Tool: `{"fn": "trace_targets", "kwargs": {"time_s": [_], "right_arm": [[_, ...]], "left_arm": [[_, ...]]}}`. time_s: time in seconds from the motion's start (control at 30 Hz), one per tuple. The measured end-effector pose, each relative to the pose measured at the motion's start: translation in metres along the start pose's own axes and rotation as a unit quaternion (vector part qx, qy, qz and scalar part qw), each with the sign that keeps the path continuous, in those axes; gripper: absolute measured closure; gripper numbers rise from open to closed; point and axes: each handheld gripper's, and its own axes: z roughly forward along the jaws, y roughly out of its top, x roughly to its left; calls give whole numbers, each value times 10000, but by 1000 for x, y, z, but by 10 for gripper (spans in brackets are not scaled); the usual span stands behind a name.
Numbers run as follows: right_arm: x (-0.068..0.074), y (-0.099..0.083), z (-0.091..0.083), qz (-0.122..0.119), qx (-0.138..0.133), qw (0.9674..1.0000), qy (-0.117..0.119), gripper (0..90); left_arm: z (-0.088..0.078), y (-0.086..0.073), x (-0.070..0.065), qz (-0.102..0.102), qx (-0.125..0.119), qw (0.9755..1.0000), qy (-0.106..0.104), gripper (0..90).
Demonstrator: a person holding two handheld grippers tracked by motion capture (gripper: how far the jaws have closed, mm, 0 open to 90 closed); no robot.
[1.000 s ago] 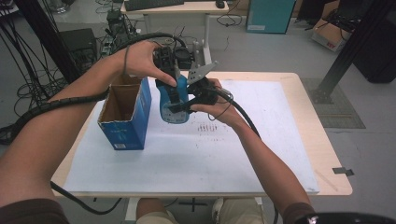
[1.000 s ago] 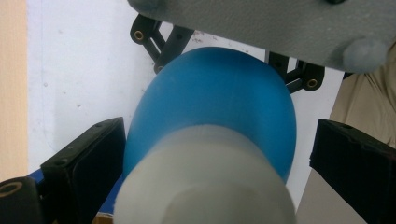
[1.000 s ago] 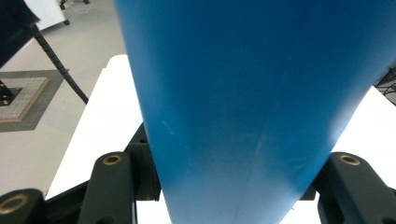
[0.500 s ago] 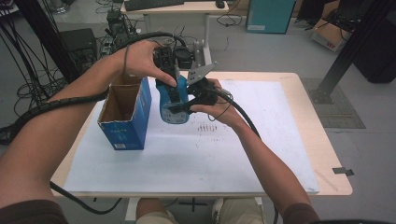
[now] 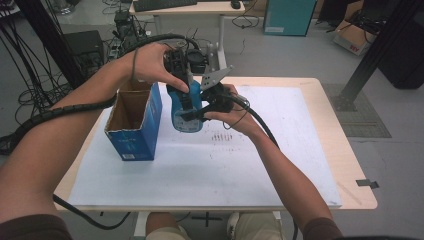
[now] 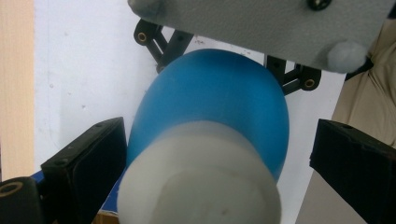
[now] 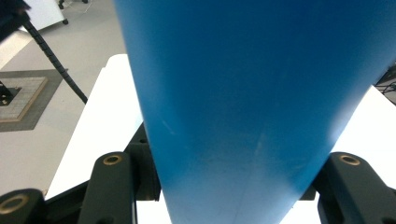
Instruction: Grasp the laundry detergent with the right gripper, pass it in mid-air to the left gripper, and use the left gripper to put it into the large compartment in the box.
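A blue bottle (image 5: 186, 120) with a white cap (image 6: 201, 182) is held upright above the white sheet. My right gripper (image 5: 196, 113) comes in from the right and is shut on the bottle's body (image 7: 243, 102), one black jaw on each side. My left gripper (image 5: 184, 95) hangs over it from above, pointing down, and is open. In the left gripper view the cap end sits between its jaws (image 6: 210, 154): the left jaw is close against the bottle and the right jaw stands well clear. The right gripper's grey plate (image 6: 261, 23) shows beyond the bottle.
An open blue cardboard box (image 5: 134, 122) stands just left of the bottle on the white sheet (image 5: 240, 165) that covers the wooden table (image 5: 345, 165). Black cables trail from both grippers. Desks, boxes and cables stand on the floor behind the table.
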Motion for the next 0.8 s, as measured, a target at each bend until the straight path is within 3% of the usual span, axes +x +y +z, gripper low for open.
{"fn": "trace_targets", "kwargs": {"time_s": [0.57,0.8], "right_arm": [[-1,1,-3,39,-32,10000,-3,430],[-1,1,-3,-96,-16,10000,-17,430]], "left_arm": [[-1,2,-1,25,39,10000,1,45],[0,4,-1,40,27,10000,47,46]]}}
